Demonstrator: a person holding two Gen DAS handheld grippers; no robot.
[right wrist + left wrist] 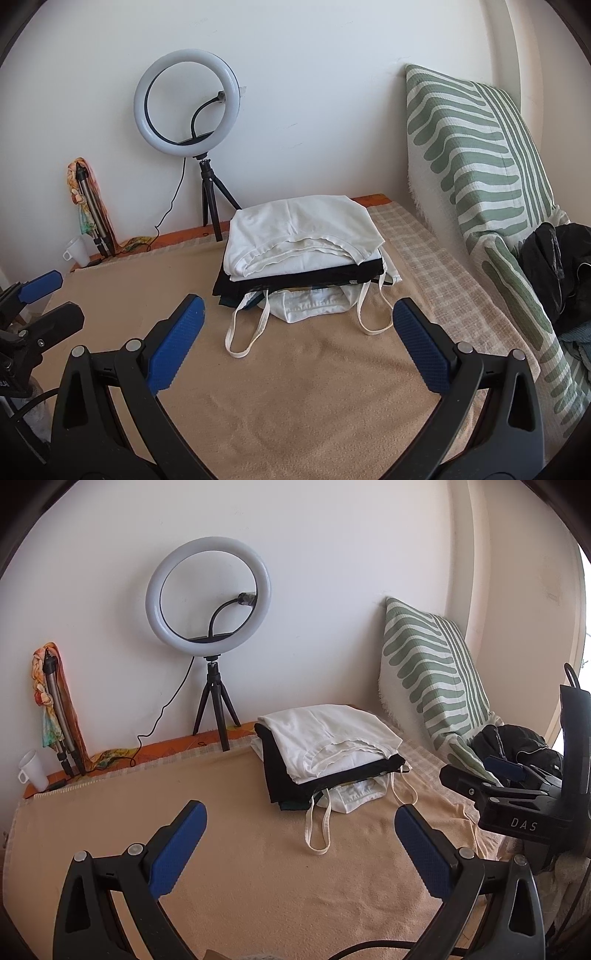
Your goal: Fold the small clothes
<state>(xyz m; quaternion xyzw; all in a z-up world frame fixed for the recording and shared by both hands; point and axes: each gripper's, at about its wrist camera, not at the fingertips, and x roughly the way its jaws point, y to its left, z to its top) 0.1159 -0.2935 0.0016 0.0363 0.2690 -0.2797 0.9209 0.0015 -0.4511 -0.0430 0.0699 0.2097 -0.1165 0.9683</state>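
Both tongs, left (pixel 300 825) and right (pixel 298 316), gape empty before the folded stack (pixel 301 243)

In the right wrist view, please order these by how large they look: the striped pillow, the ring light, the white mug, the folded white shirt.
Largest to smallest:
1. striped pillow
2. folded white shirt
3. ring light
4. white mug
The pillow is nearer the camera, which exaggerates it.
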